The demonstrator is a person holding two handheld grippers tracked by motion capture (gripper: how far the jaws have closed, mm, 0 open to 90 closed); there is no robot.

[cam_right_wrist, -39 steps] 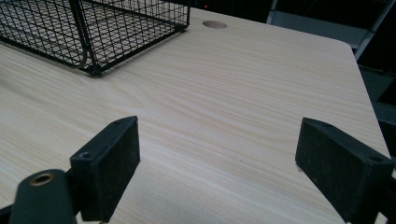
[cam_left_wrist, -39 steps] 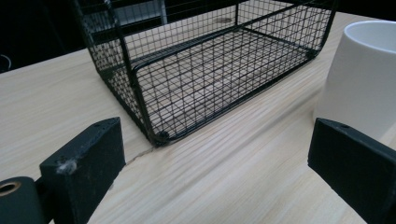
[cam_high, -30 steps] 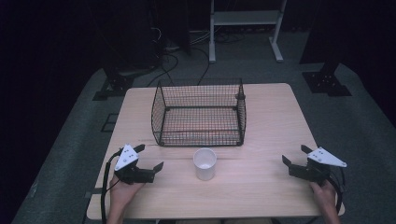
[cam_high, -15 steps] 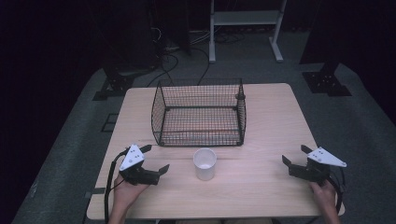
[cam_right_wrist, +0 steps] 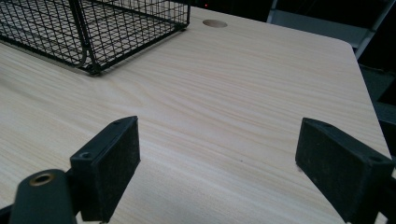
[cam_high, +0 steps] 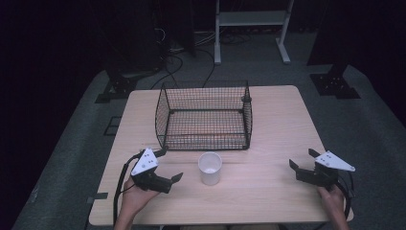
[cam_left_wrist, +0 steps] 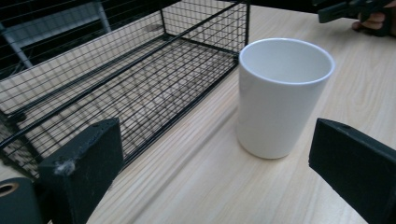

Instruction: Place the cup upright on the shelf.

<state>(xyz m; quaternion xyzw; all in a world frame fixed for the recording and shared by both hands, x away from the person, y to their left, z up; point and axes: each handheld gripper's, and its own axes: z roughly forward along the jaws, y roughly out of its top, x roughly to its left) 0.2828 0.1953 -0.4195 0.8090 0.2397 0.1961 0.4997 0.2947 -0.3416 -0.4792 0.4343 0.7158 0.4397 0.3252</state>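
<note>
A white cup (cam_high: 210, 167) stands upright and empty on the wooden table (cam_high: 273, 129), just in front of a black wire basket (cam_high: 203, 115). My left gripper (cam_high: 170, 165) is open to the cup's left, jaws pointing at it, a short gap away. In the left gripper view the cup (cam_left_wrist: 280, 98) stands ahead between the spread jaws of the left gripper (cam_left_wrist: 219, 177), with the basket (cam_left_wrist: 116, 88) to its left. My right gripper (cam_high: 302, 159) is open near the table's front right, holding nothing. In its own view the right gripper (cam_right_wrist: 224, 168) has bare wood between its jaws.
The basket (cam_right_wrist: 93, 28) is empty and sits mid-table. A round cable hole (cam_right_wrist: 215, 23) is in the tabletop near the basket's corner. Beyond the table lie grey floor, cables and a white shelf frame (cam_high: 251, 28). Bare wood lies between the cup and the right gripper.
My left gripper has moved right, closer to the cup, with its jaws turned toward it. The right gripper, cup and basket have stayed put.
</note>
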